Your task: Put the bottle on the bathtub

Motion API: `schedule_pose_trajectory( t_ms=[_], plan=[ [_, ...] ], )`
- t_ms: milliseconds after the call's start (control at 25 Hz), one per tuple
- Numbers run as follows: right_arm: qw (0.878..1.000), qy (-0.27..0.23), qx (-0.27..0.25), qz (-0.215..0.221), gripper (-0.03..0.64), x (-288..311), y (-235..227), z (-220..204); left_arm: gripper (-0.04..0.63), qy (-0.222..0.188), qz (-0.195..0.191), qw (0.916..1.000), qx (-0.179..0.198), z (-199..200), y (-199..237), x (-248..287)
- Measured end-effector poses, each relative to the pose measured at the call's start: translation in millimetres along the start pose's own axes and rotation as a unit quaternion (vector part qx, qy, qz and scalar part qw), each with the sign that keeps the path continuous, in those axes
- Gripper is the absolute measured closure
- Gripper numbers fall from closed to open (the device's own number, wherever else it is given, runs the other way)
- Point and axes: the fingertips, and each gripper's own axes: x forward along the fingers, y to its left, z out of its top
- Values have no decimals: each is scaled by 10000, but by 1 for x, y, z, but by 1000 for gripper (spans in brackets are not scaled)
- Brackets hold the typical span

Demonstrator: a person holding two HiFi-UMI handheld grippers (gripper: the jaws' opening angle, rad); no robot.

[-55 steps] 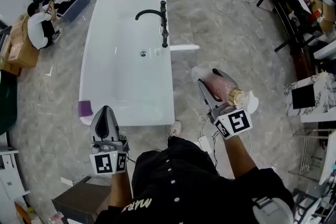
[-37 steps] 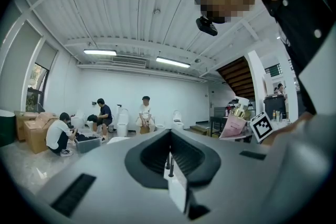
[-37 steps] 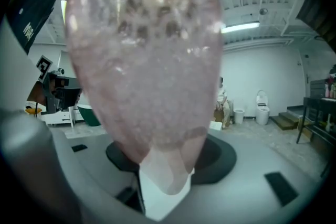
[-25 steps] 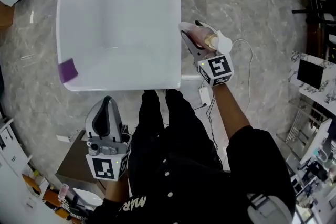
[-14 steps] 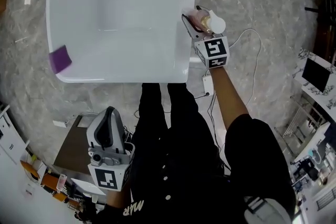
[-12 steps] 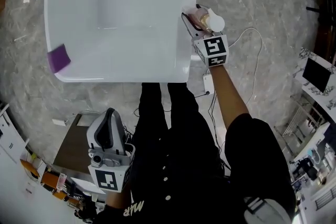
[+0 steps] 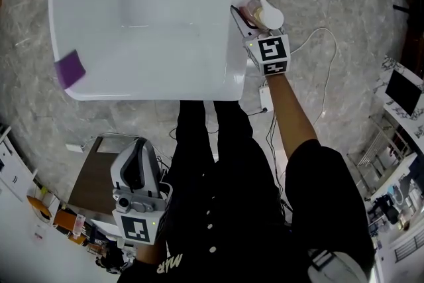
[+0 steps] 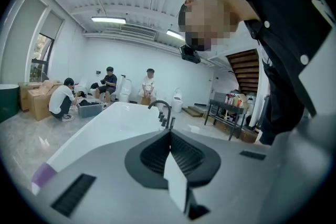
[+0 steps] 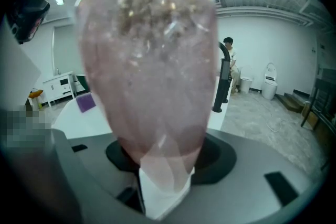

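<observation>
The white bathtub [image 7: 238, 69] fills the top of the head view. My right gripper [image 7: 245, 11] is shut on a pink translucent bottle [image 7: 253, 10] with a white cap [image 7: 270, 15], held upright over the tub's right rim. In the right gripper view the bottle [image 9: 149, 60] fills the frame above the right gripper [image 9: 163, 178], with the tub rim behind it. My left gripper [image 7: 136, 146] hangs low at my left side, away from the tub, its jaws closed together with nothing between them. In its own view the left gripper [image 8: 170, 165] points along the bathtub [image 8: 105, 128].
A purple patch [image 7: 68, 68] lies on the tub's left rim. A black faucet [image 9: 223, 81] stands further along the rim. A white cable and adapter [image 7: 265, 99] lie on the marble floor. A brown box [image 7: 93, 175] sits by my left leg. Several people [image 8: 107, 84] sit beyond the tub.
My right gripper has carried the bottle from over the floor to the tub's right rim. I have stepped up to the tub's end, and the left gripper has dropped back beside my leg.
</observation>
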Motion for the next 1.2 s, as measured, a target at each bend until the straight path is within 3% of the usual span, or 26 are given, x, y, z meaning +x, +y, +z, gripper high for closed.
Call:
schedule_pose_trajectory(
  t_ms=[440, 520, 680, 1080, 1200],
  plan=[
    [9998, -179, 88, -47, 380, 3, -4, 0, 584, 42, -11, 10000, -11, -6, -2, -1],
    [9998, -194, 70, -43, 304, 3, -4, 1, 584, 19, -15, 10000, -12, -4, -2, -1],
    [9997, -215, 58, 100, 276, -7, 2, 10, 584, -94, -33, 9999, 15, 5, -3, -4],
    [9985, -349, 105, 414, 270, -100, 6, 65, 584, -611, -116, 9977, 277, 64, -15, -10],
    [9979, -498, 103, 413, 301, -140, 2, 94, 584, -610, 19, 9980, 189, 77, -10, -7]
  ],
)
